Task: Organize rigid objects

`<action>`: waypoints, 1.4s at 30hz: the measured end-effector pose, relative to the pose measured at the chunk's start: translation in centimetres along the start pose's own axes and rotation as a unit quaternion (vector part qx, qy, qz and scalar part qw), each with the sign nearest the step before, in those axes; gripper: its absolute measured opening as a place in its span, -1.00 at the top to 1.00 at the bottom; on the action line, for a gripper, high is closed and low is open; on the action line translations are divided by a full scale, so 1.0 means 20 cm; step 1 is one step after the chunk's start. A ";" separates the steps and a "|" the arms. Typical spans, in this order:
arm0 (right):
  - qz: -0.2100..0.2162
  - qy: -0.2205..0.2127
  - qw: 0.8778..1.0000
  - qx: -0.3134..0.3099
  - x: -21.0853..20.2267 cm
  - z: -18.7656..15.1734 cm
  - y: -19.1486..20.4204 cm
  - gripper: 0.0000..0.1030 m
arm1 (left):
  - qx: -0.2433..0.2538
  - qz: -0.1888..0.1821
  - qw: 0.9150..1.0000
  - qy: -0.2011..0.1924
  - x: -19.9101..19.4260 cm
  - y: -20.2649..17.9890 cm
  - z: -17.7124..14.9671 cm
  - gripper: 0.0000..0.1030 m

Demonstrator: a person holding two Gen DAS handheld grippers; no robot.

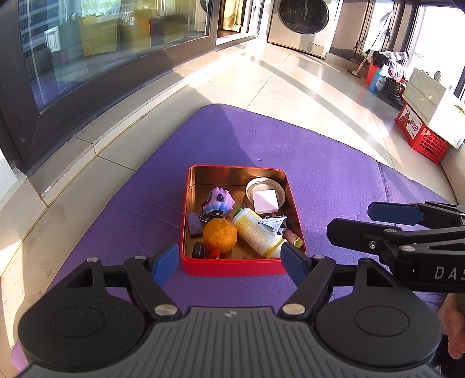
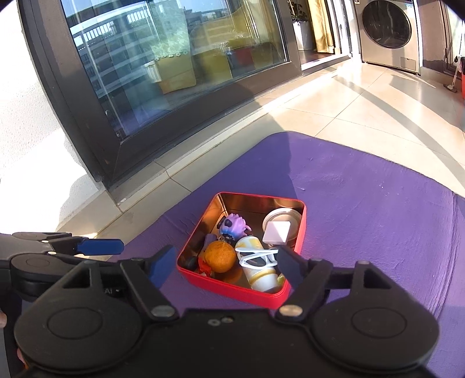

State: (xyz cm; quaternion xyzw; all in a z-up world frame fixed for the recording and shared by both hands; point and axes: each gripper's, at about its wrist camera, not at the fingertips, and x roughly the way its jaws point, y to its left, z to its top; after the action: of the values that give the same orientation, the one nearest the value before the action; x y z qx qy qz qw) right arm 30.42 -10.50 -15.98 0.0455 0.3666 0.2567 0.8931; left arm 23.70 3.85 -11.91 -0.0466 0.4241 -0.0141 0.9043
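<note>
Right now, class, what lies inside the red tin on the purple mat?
Inside the red tin: an orange, a lying bottle with a white clip on it, a purple toy, and a white square on a round lid. Small dark items beneath them are partly covered.

Both my wrist cams look steeply down from close above the near edge of the purple mat [image 1: 319, 162], left cam square-on, right cam angled from the right, sharing the red tin [image 2: 232, 286] and far washing machine [image 1: 305, 26].

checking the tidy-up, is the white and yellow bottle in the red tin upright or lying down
Lying down: the white and yellow plastic bottle rests on its side inside the red metal tin, beside the round orange fruit.
</note>
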 end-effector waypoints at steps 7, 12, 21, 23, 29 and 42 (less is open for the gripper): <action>0.006 -0.016 1.000 0.013 -0.12 -0.06 0.05 -0.94 | -0.020 0.000 1.000 -0.006 -0.11 0.04 -0.02 -0.63; 0.002 -0.026 1.000 0.013 -0.19 -0.09 0.07 -1.00 | -0.029 -0.007 0.999 -0.015 -0.16 0.05 -0.03 -0.72; -0.014 -0.040 0.999 0.006 -0.27 -0.14 0.09 -1.00 | -0.024 -0.004 0.999 -0.029 -0.23 0.01 -0.07 -1.00; -0.014 -0.039 0.999 0.004 -0.28 -0.15 0.09 -1.00 | -0.021 0.001 0.999 -0.034 -0.25 0.00 -0.07 -1.00; -0.013 -0.041 0.999 0.002 -0.31 -0.17 0.10 -1.00 | -0.020 0.018 0.999 -0.037 -0.27 -0.02 -0.08 -1.00; -0.015 -0.031 0.999 0.010 -0.32 -0.20 0.08 -1.00 | -0.020 0.015 0.999 -0.025 -0.25 -0.02 -0.10 -1.00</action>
State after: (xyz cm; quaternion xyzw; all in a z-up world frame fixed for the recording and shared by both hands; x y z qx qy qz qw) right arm 23.21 -12.77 -14.31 0.0567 0.3419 0.2385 0.9072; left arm 19.03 3.63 -9.23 -0.0582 0.4027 0.0090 0.9134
